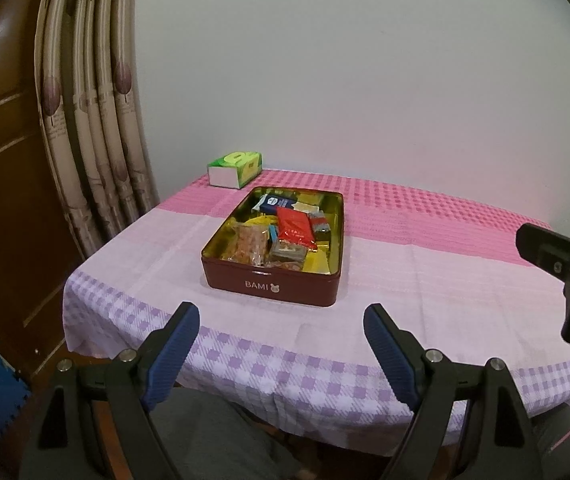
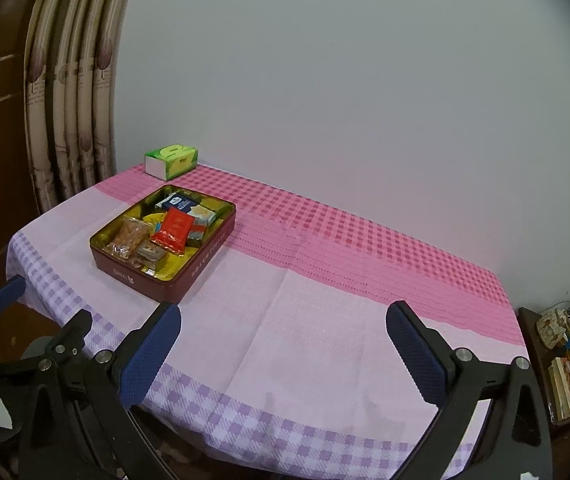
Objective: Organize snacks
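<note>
In the left wrist view, the left claw [image 1: 281, 316] hangs released, its blue pads spread wide, over the near edge of the surface [image 1: 405, 280] with its pink and lilac checked cloth. Beyond it sits the dark red tin [image 1: 273, 286] marked BAMI, lid off, packed with snacks [image 1: 295, 230]. A green tissue box [image 1: 235, 168] lies behind the tin near the wall.

In the right wrist view, the right claw [image 2: 283, 318] is likewise released and holds nothing; the tin [image 2: 201, 268] lies to its left
</note>
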The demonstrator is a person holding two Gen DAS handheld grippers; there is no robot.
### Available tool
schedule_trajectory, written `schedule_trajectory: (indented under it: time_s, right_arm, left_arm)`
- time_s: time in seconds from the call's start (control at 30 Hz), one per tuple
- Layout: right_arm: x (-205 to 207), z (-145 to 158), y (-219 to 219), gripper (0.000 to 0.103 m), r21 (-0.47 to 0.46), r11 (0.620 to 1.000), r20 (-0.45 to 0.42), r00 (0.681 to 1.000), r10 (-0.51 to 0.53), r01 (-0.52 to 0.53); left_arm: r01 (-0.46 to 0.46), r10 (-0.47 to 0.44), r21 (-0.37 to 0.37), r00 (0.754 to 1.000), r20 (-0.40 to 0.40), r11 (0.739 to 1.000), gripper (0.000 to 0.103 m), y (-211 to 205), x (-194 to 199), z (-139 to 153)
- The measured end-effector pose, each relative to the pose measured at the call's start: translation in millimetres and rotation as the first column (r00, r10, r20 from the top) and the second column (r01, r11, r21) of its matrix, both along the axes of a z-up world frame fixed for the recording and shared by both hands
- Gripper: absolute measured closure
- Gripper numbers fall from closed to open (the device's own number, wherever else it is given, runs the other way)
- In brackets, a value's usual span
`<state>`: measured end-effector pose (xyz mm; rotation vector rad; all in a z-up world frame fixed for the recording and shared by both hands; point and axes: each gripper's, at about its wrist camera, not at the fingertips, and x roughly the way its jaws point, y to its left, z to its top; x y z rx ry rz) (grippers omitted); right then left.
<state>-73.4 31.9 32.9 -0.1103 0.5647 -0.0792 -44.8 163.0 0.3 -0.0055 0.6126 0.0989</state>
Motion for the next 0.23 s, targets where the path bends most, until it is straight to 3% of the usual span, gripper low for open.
schedule_trajectory:
  time_s: [0.23]
  right_arm:
    - [-1.0, 0.3, 1.9, 0.001, -0.001, 1.000, 0.005, 1.000, 0.001, -0.001]
  left_arm:
    - [-0.002, 0.002, 0.010, 1.000, 0.010, 1.000, 0.017, -1.0, -2.3, 1.8]
